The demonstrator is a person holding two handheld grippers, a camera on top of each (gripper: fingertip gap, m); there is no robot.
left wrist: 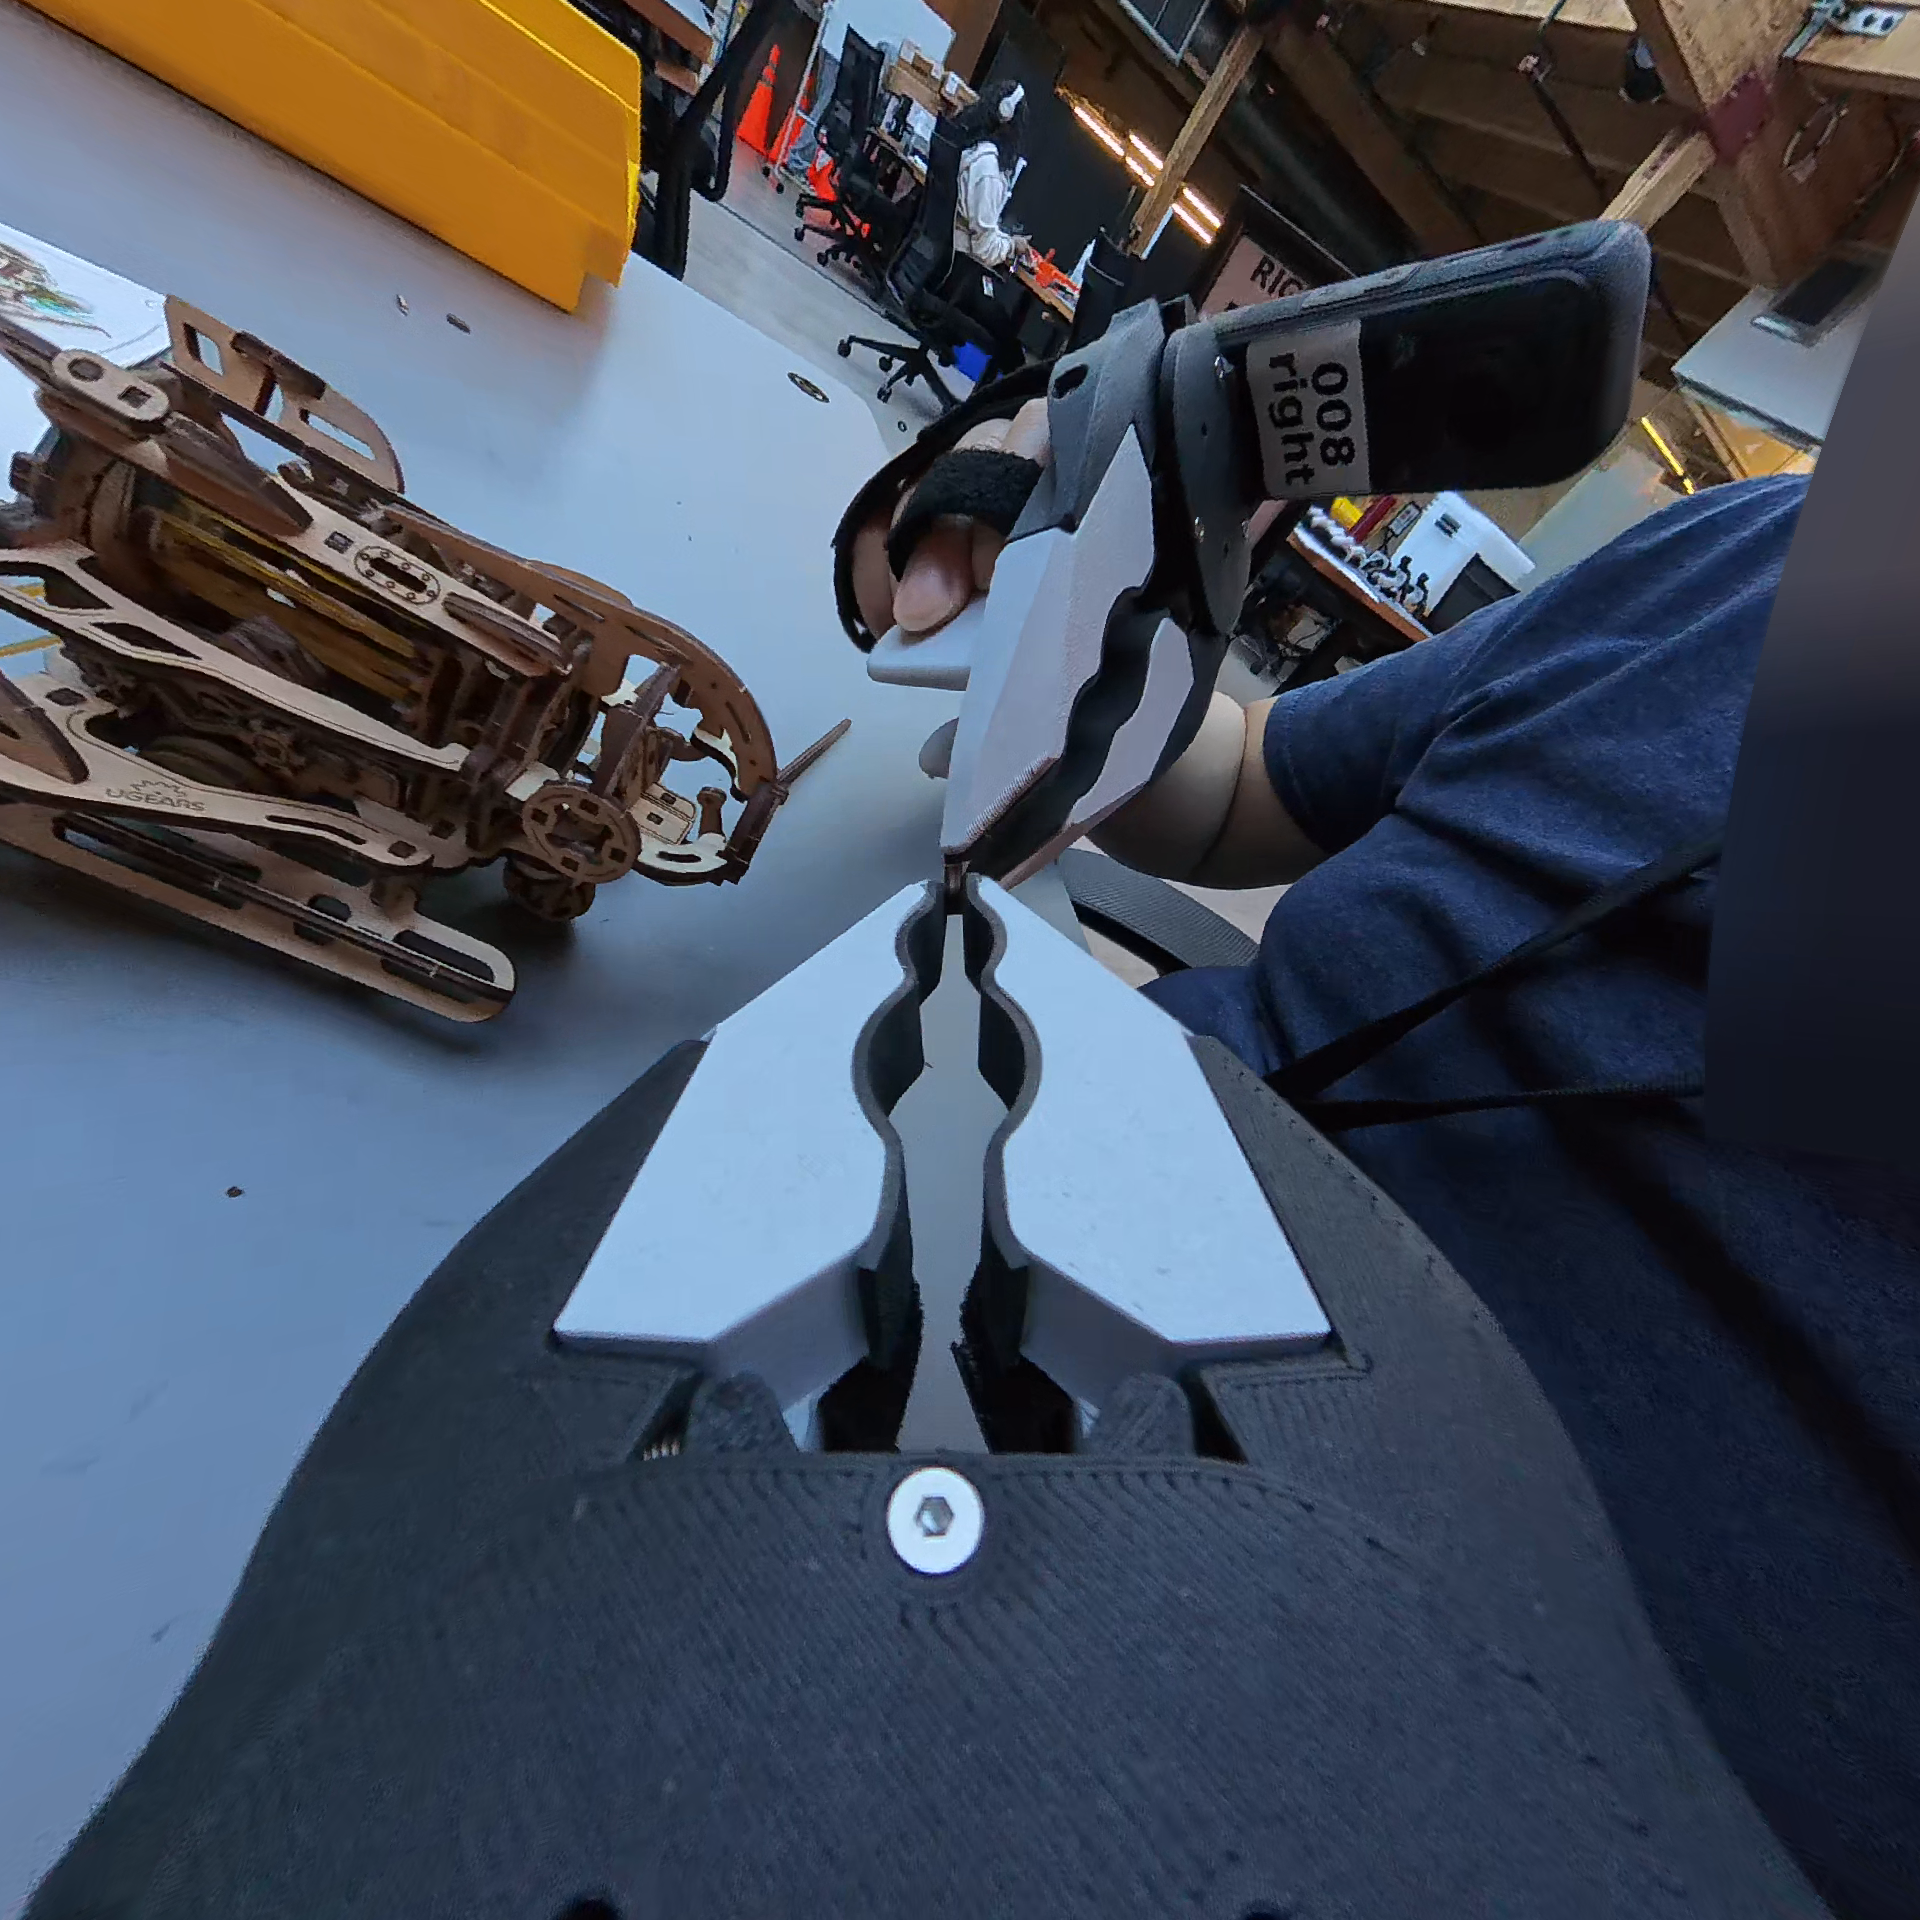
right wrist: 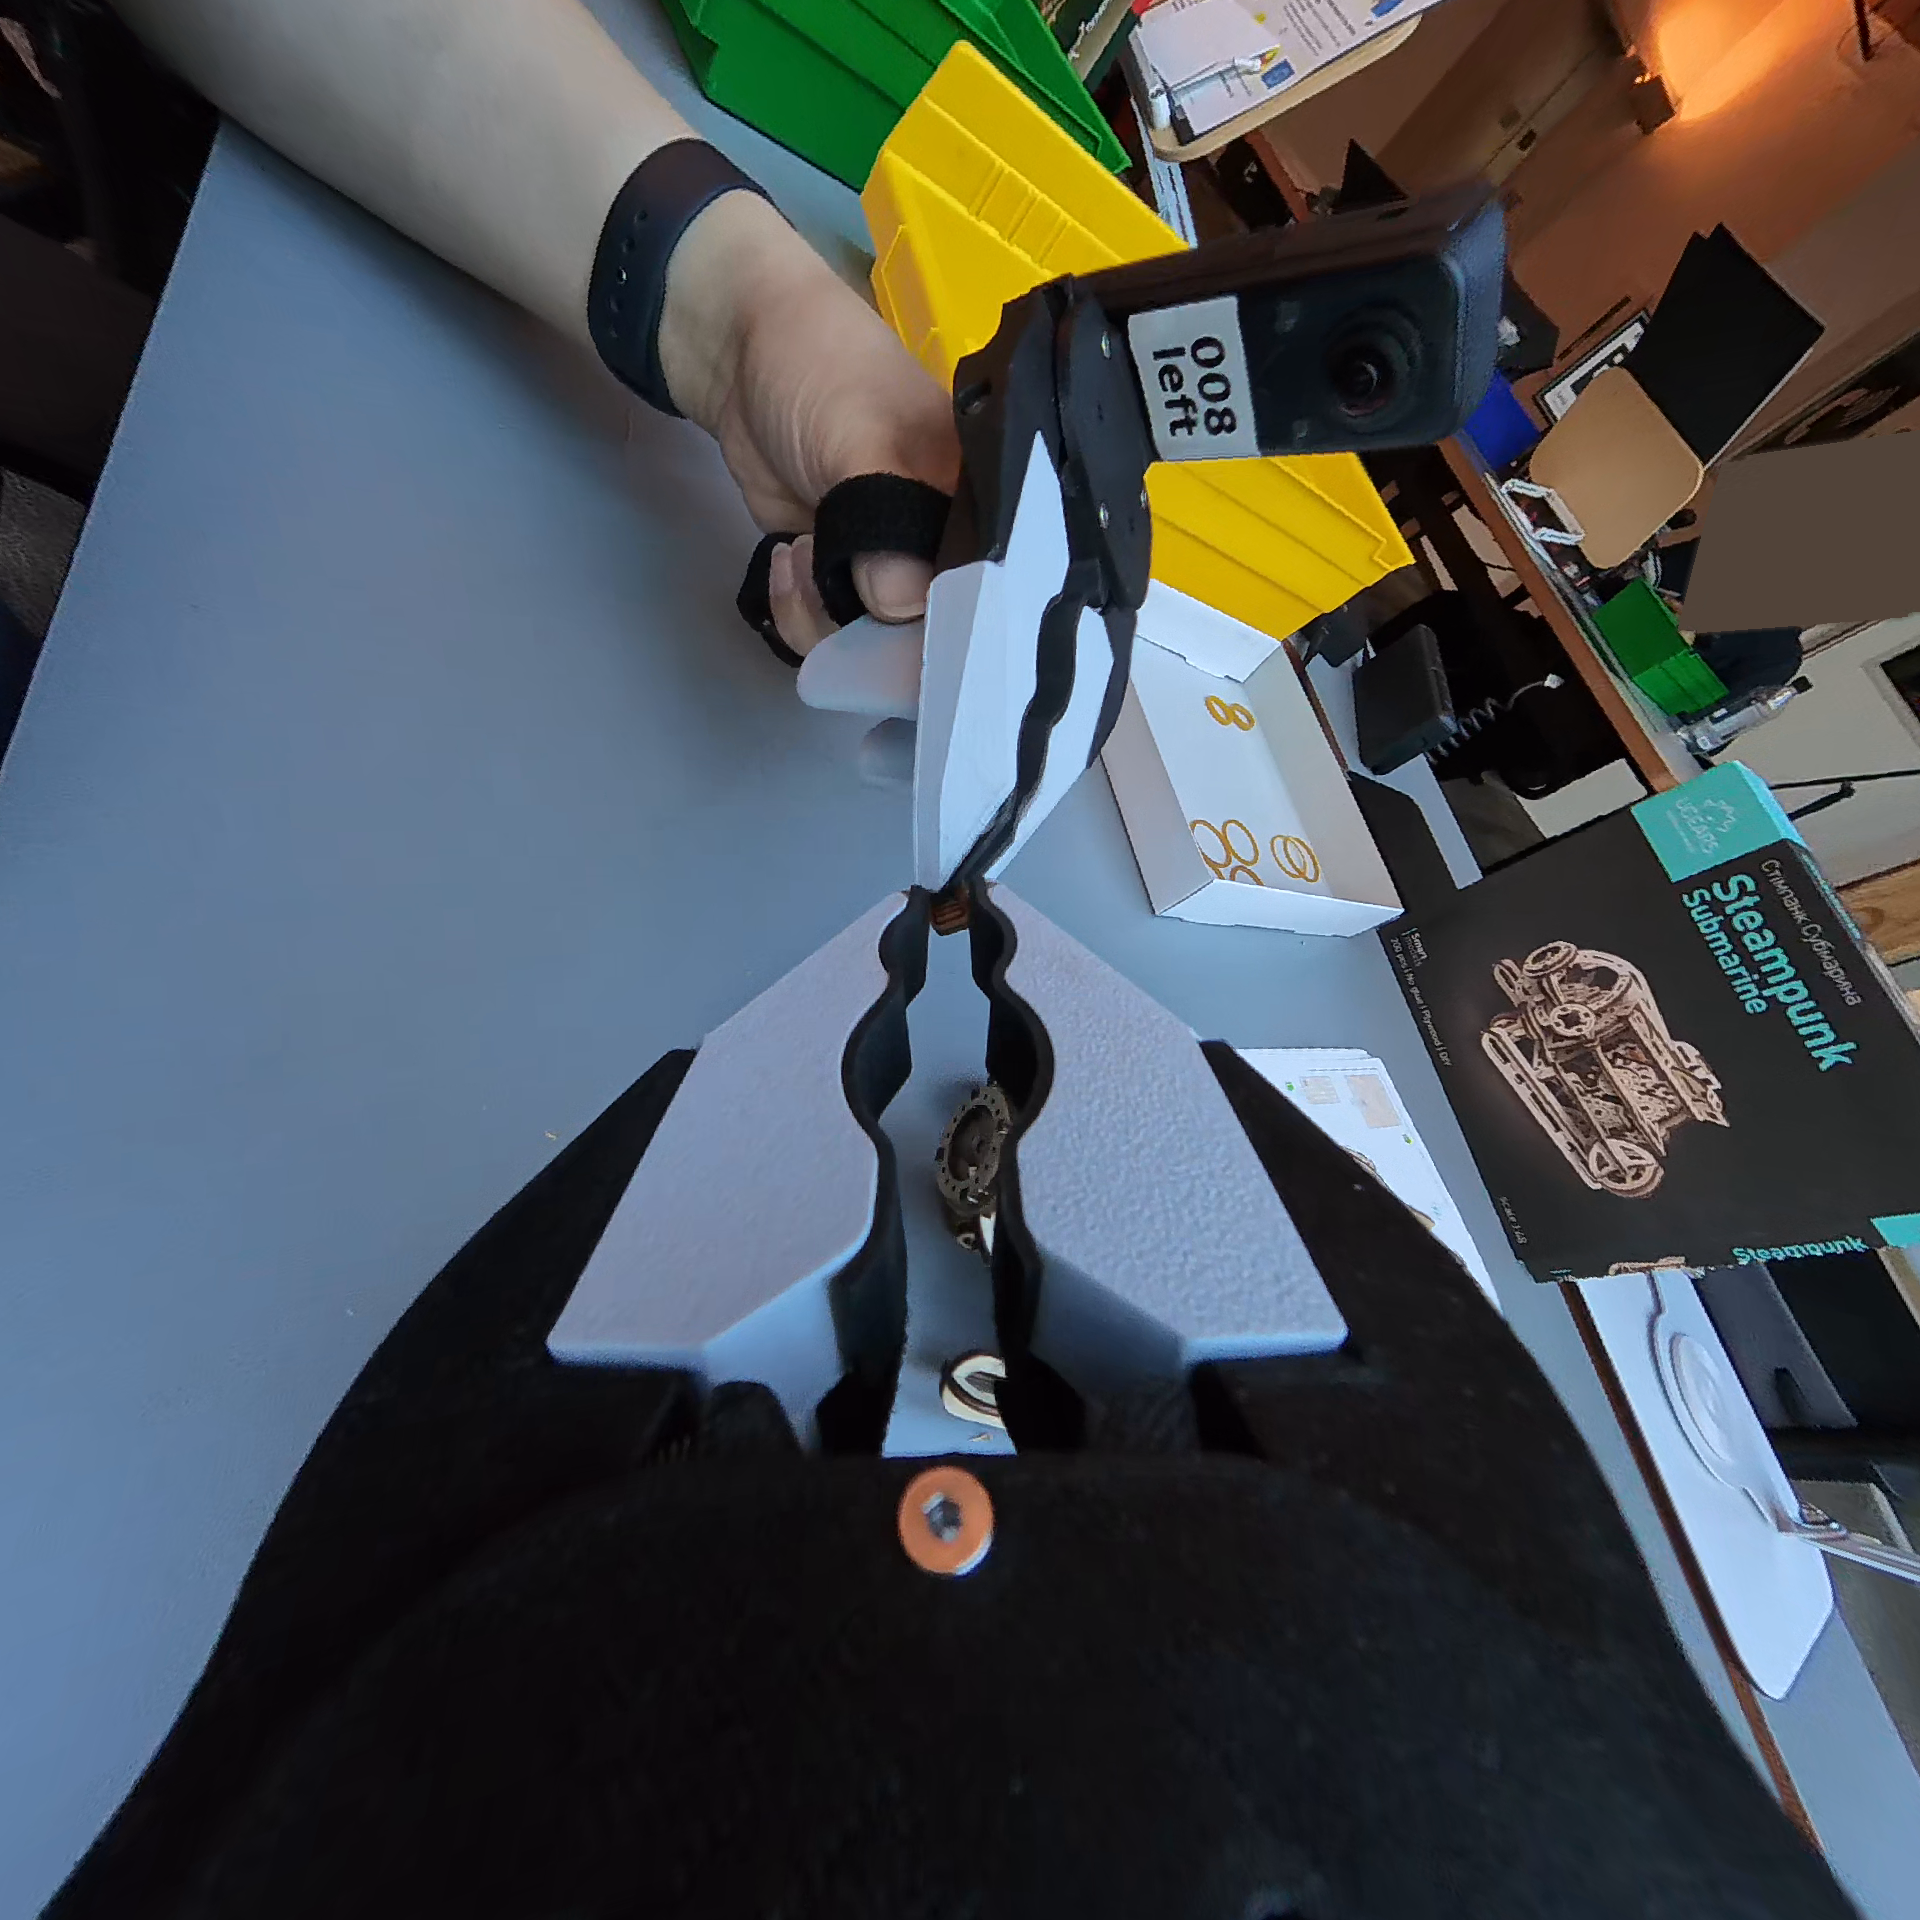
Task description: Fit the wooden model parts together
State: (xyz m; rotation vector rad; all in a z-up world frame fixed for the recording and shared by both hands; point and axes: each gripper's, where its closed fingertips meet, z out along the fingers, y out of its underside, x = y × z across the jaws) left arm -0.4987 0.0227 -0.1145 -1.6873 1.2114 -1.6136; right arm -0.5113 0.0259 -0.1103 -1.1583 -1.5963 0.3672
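Note:
My left gripper [left wrist: 952, 896] is shut on a small wooden part [left wrist: 954, 881] pinched at its very tips. My right gripper [right wrist: 948, 906] is shut on a small brown wooden part [right wrist: 948, 916] at its tips. The two grippers meet tip to tip above the grey table [left wrist: 260, 1195], and the parts touch. I cannot tell whether they are one piece or two. The right gripper [left wrist: 964, 844] comes down from the upper right in the left wrist view. The left gripper [right wrist: 964, 871] comes down from above in the right wrist view. The large wooden model [left wrist: 312, 675] lies on the table at the left.
A wooden gear [right wrist: 975, 1143] and a small pale wooden piece [right wrist: 971, 1387] lie on the table under my right gripper. A black kit box [right wrist: 1662, 1039], a white box [right wrist: 1236, 779], an instruction sheet [right wrist: 1340, 1091], yellow bins [right wrist: 1039, 208] [left wrist: 416, 125] and green bins [right wrist: 831, 73] stand around. My two grippers' fingertips are within a few centimetres of each other. About 5 cm separates my left fingertips from the wooden gear [right wrist: 975, 1143].

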